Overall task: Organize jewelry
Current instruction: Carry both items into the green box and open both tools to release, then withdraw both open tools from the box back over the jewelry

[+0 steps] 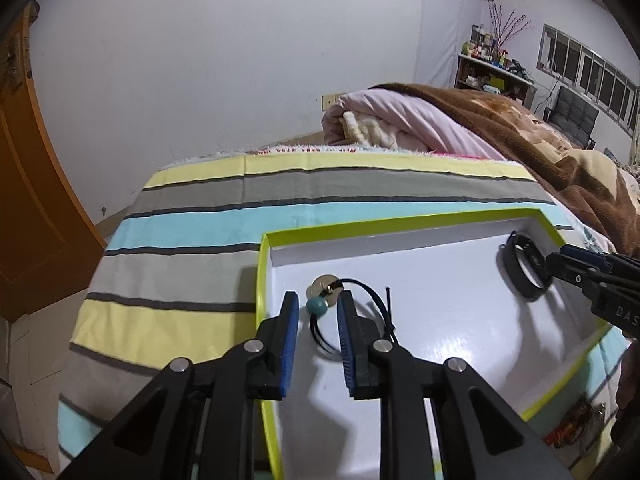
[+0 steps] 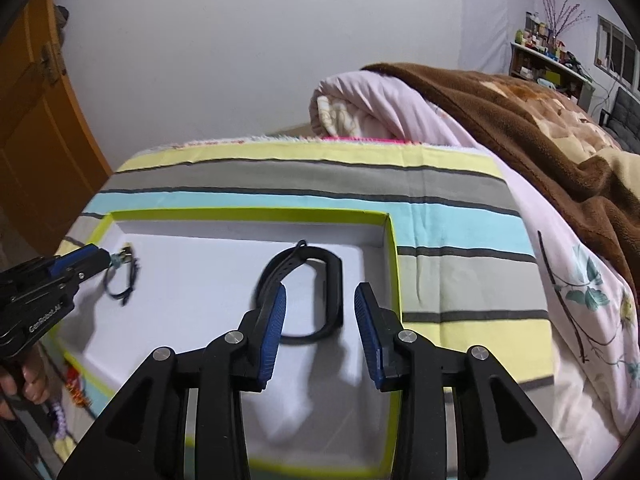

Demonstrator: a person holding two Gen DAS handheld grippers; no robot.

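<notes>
A shallow white tray with a lime-green rim [image 1: 400,222] [image 2: 248,212] lies on a striped cloth. Inside it, at its left end, lies a black cord bracelet [image 1: 316,305] [image 2: 127,258] with a teal bead and a gold disc. My left gripper [image 1: 318,300] [image 2: 106,258] stands open, its blue pads on either side of the bead and cord without pressing them. A black wristband [image 1: 510,268] [image 2: 334,276] rests on the tray floor at the right end. My right gripper [image 2: 322,292] [image 1: 554,266] is open just over it, and its left finger hides part of the band.
The striped cloth [image 1: 192,240] covers a bed corner. A rolled pink quilt [image 1: 400,120] and a brown blanket [image 2: 520,120] lie behind and to the right. An orange door [image 1: 36,200] stands at left. Colourful trinkets [image 1: 572,424] lie beside the tray's near edge. A hand [image 2: 32,380] holds the left gripper.
</notes>
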